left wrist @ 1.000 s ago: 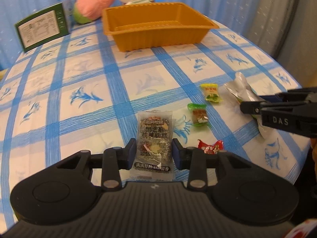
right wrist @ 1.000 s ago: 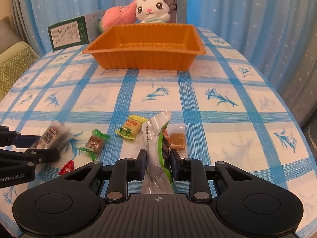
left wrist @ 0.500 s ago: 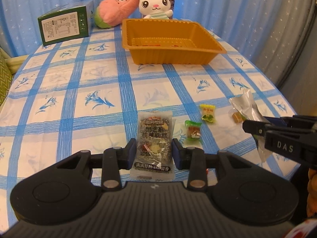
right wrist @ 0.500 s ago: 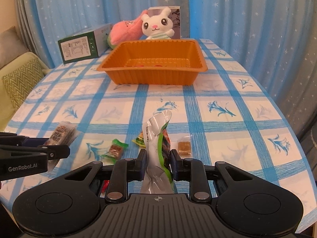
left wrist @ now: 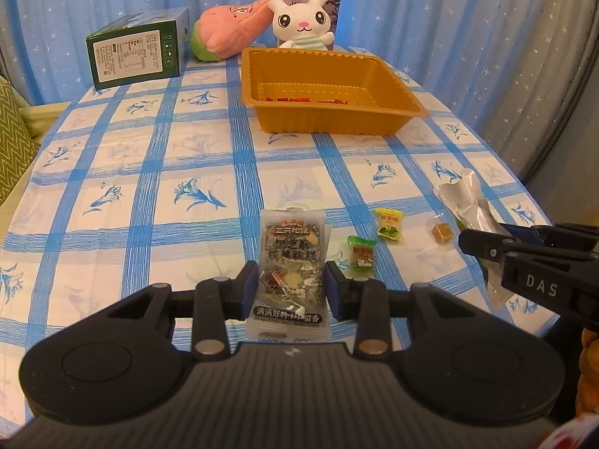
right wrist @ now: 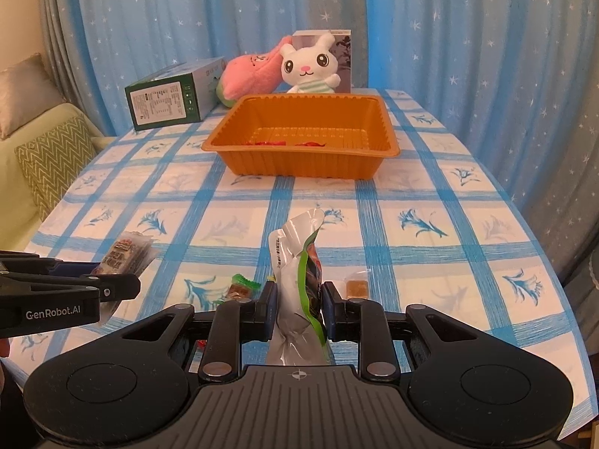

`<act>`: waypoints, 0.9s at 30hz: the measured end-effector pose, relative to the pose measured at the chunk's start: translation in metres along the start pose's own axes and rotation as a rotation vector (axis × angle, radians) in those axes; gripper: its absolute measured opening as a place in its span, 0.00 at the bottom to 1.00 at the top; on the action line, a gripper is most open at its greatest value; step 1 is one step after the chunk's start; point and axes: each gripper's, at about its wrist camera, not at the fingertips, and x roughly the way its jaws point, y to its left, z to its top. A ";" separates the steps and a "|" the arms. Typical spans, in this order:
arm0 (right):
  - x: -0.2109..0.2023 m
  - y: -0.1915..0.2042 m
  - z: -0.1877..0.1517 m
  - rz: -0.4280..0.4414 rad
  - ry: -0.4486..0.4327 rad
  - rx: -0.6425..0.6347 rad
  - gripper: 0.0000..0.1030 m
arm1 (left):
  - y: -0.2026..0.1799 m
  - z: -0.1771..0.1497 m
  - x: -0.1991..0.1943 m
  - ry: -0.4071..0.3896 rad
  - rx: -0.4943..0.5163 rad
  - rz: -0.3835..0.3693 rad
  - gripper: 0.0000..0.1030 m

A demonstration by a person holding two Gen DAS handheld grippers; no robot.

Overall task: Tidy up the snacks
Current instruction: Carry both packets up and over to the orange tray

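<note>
The left gripper has its jaws clamped on a clear snack packet above the counter. The right gripper pinches a silver-green pouch upright, orange tray at twelve o'clock, loose candies at its ten and one.

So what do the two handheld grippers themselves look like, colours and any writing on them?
Both are matte black plastic. Each has a ribbed central body, two round disc housings at the sides, silver pivot screws and blue pads inside the fingertips. The left gripper shows white "GenRobot.AI" lettering on its side in the right wrist view; the right gripper shows white "DAS" lettering in the left wrist view. No cables or sleeves are visible.
</note>
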 end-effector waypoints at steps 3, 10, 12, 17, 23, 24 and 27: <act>-0.002 -0.001 0.002 -0.002 -0.004 0.000 0.25 | -0.001 0.002 -0.001 -0.004 0.001 -0.001 0.33; -0.004 -0.006 0.007 -0.004 -0.010 0.003 0.25 | -0.002 0.008 -0.001 -0.010 0.001 -0.010 0.33; -0.003 -0.008 0.011 -0.005 -0.012 0.007 0.25 | -0.003 0.011 0.000 -0.014 0.003 -0.013 0.33; 0.000 -0.017 0.022 -0.006 -0.019 0.024 0.25 | -0.006 0.023 0.005 -0.022 -0.001 -0.027 0.33; 0.008 -0.030 0.042 -0.002 -0.025 0.054 0.25 | -0.008 0.046 0.014 -0.041 0.000 -0.043 0.33; 0.010 -0.032 0.047 0.000 -0.027 0.058 0.25 | -0.008 0.051 0.015 -0.045 -0.001 -0.045 0.33; 0.017 -0.038 0.062 0.003 -0.035 0.063 0.25 | -0.008 0.066 0.021 -0.056 -0.002 -0.047 0.33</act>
